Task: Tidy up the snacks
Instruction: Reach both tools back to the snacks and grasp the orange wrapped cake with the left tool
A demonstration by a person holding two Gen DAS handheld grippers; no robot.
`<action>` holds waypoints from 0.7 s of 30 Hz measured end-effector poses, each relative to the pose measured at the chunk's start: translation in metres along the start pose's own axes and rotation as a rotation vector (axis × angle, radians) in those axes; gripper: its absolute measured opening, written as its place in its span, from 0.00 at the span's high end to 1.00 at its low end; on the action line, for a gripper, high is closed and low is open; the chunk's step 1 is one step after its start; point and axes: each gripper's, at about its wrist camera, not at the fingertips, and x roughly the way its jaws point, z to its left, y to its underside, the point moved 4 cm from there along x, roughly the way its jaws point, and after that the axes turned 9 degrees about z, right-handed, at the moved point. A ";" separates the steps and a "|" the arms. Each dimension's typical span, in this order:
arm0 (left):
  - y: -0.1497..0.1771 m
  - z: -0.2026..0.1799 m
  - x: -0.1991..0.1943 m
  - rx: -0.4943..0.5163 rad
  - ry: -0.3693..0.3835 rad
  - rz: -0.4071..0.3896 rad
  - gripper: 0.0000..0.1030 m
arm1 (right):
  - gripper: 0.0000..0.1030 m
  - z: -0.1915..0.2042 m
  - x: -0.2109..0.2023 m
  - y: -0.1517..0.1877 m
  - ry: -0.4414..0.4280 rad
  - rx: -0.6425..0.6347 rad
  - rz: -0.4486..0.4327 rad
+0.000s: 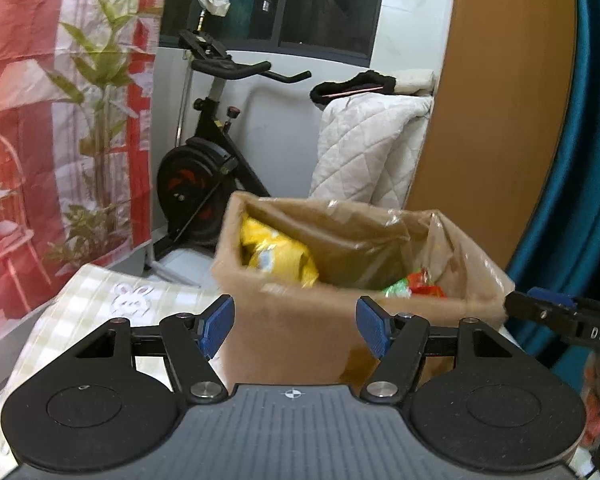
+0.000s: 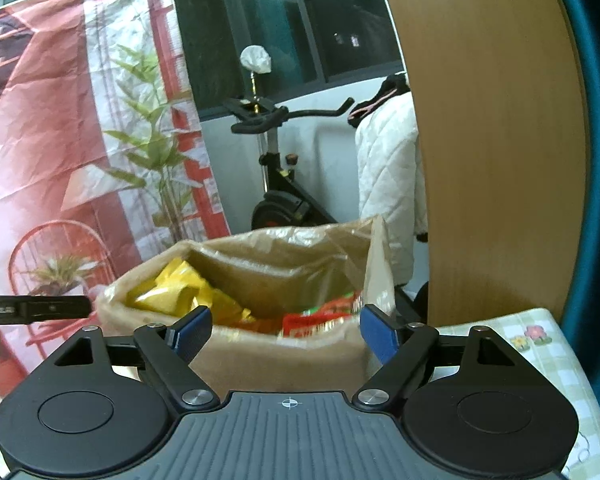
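Box: an open brown cardboard box (image 1: 292,320) lined with clear plastic film stood on a pale checked tablecloth (image 1: 100,300).
Contents: a crumpled yellow snack bag (image 1: 276,252) lay at the box's left end; red-and-green snack packets (image 1: 416,286) lay at its right.
Left gripper (image 1: 296,328): blue pads spread apart, nothing between them, short of the box's near wall.
Right gripper (image 2: 286,330): jaws spread wide and empty, facing the same box.
Background: a black exercise bike (image 1: 208,160) stood behind, beside a white quilted blanket (image 1: 364,144).
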 end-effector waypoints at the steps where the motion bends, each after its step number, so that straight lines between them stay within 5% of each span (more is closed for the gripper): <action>1: 0.006 0.002 -0.004 -0.005 -0.009 0.001 0.33 | 0.24 0.001 -0.005 0.004 -0.002 -0.001 0.004; 10: 0.068 0.022 -0.015 -0.082 -0.011 0.061 0.33 | 0.24 0.008 -0.023 0.066 -0.013 0.026 0.073; 21: 0.111 0.043 0.021 -0.034 -0.050 0.099 0.33 | 0.26 0.022 0.015 0.145 0.037 0.028 0.218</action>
